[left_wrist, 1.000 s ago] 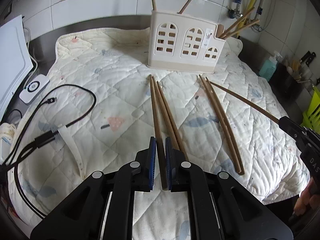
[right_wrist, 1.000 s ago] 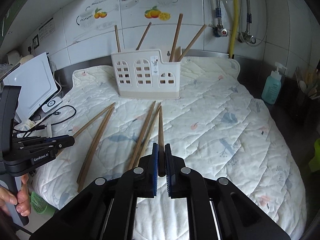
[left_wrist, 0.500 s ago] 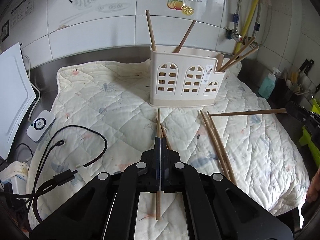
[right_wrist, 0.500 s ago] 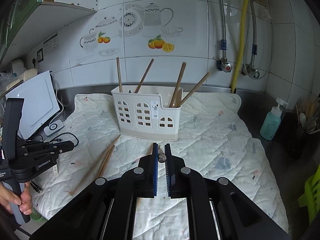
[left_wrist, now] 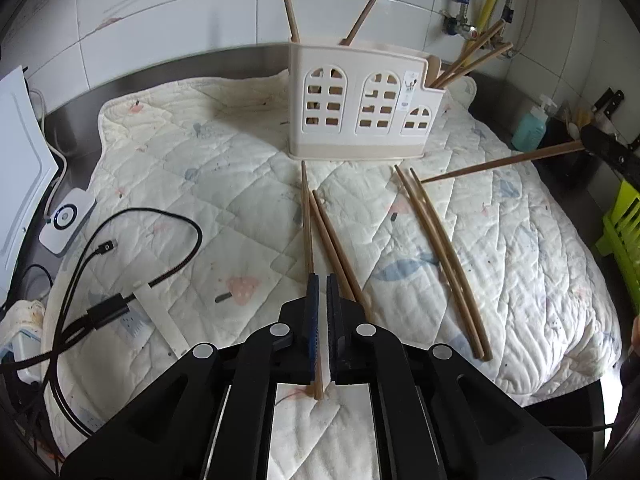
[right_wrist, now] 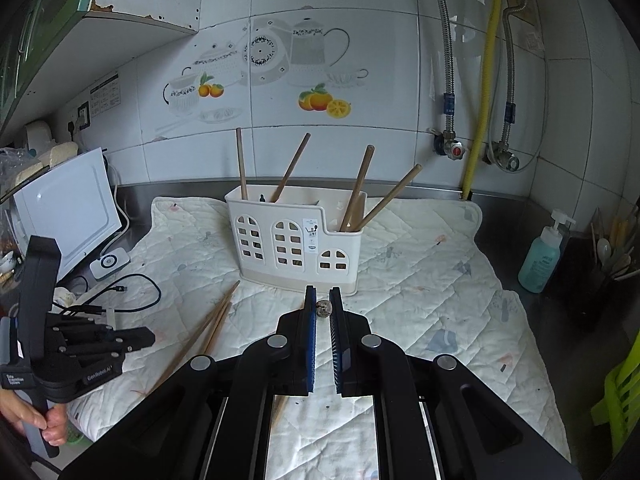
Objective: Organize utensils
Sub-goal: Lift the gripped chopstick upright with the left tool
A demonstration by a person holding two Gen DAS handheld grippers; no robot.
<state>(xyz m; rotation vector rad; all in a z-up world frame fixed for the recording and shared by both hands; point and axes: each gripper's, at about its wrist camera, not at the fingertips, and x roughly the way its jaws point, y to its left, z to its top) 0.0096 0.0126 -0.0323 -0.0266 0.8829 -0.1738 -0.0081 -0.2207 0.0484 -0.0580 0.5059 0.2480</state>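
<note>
Each gripper is built of matte black plastic, with two broad angular arms that taper toward a pair of narrow fingers. Round silver screw heads are set at the linkage joints, four to each gripper. The left gripper and the right gripper are both lined with ribbed blue pads on the inner faces of the fingers. In the right wrist view, small white lettering reading "GenRobot.AI" is seen on the left gripper's side, and its grey handle is seen at far left.
</note>
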